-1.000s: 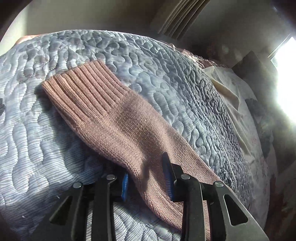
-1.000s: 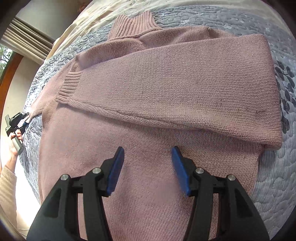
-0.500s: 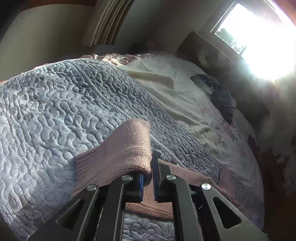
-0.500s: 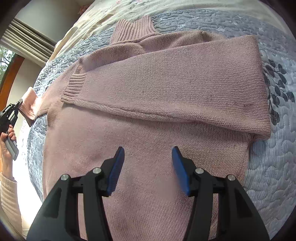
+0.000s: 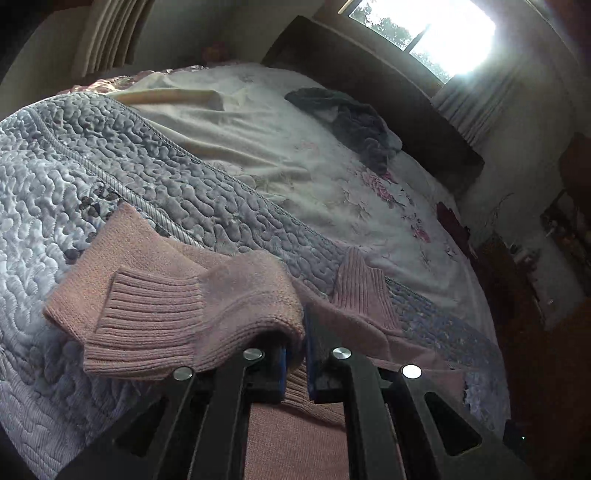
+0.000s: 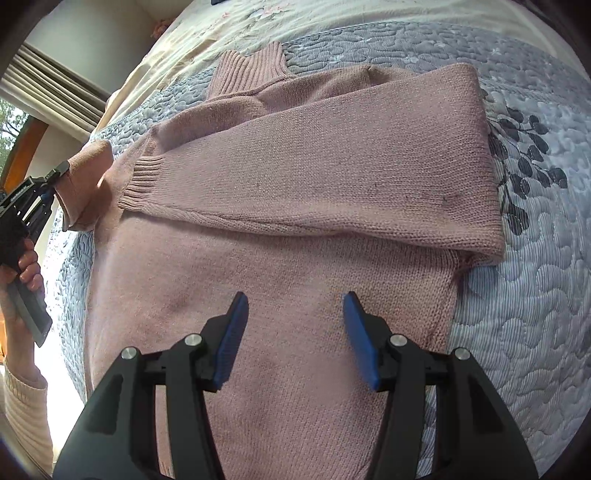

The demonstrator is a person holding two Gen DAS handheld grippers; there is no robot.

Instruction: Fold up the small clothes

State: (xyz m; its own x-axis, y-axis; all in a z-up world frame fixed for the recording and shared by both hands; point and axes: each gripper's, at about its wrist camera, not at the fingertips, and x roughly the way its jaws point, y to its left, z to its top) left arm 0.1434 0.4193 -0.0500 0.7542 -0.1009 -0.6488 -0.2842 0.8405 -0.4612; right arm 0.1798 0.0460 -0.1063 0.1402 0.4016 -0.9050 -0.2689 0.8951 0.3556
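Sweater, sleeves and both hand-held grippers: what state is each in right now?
Pink sweater: lying flat on the quilt.
First sleeve: folded across the chest.
Second sleeve: lifted, not yet laid down.
Left hand-held gripper: shut on the second sleeve.
Right hand-held gripper: open, empty, over the sweater body.

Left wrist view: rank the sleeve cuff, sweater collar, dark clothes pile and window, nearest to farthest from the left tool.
1. Sleeve cuff: draped just left of the left tool, which grips that sleeve.
2. Sweater collar: standing up just ahead, to the right.
3. Dark clothes pile: on the cream sheet, far across the bed.
4. Window: top right, beyond the headboard.
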